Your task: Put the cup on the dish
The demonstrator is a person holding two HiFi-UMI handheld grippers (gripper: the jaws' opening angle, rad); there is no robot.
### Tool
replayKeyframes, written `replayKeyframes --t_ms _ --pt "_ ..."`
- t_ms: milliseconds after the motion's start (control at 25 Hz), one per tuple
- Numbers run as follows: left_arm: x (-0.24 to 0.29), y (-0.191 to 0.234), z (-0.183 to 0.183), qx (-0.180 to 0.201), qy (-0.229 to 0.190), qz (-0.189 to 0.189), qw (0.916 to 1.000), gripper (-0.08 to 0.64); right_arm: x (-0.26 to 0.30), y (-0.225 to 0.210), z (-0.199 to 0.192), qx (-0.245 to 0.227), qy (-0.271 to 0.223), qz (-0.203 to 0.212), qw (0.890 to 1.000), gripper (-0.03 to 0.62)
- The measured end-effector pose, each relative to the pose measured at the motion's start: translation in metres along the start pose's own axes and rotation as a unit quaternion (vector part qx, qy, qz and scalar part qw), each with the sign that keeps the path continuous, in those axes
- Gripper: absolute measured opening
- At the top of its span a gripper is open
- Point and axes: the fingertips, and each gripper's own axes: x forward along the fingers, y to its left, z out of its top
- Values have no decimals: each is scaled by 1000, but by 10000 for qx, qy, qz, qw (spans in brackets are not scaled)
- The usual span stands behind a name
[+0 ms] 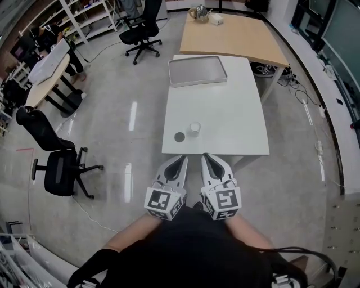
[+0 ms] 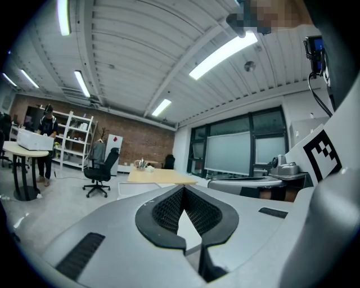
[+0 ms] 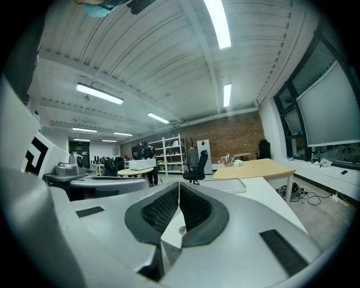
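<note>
A small white cup (image 1: 194,128) stands upright near the front edge of the white table (image 1: 225,118). A small dark round dish (image 1: 179,136) lies just to its left, apart from it. My left gripper (image 1: 182,160) and right gripper (image 1: 206,158) hang side by side in front of the table's near edge, short of both objects. Both are shut with nothing between their jaws. In the left gripper view the left gripper (image 2: 183,188) has its tips together, and so does the right gripper (image 3: 179,184) in the right gripper view.
A grey metal tray (image 1: 197,71) lies at the table's far end. Beyond it stands a wooden table (image 1: 236,36) with a kettle (image 1: 198,12). Black office chairs (image 1: 56,163) (image 1: 140,28) stand on the floor to the left.
</note>
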Motion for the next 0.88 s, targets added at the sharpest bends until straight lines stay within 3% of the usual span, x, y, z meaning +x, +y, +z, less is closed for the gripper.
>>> replayKeyframes --t_ms 320,880 --pt "25 16 -10 -124 133 72 9998 0 11 -19 -10 5 147 -106 9998 14" --pt "93 76 -20 -2 387 -228 9990 0 95 -44 -19 -51 362 -339 9988 14"
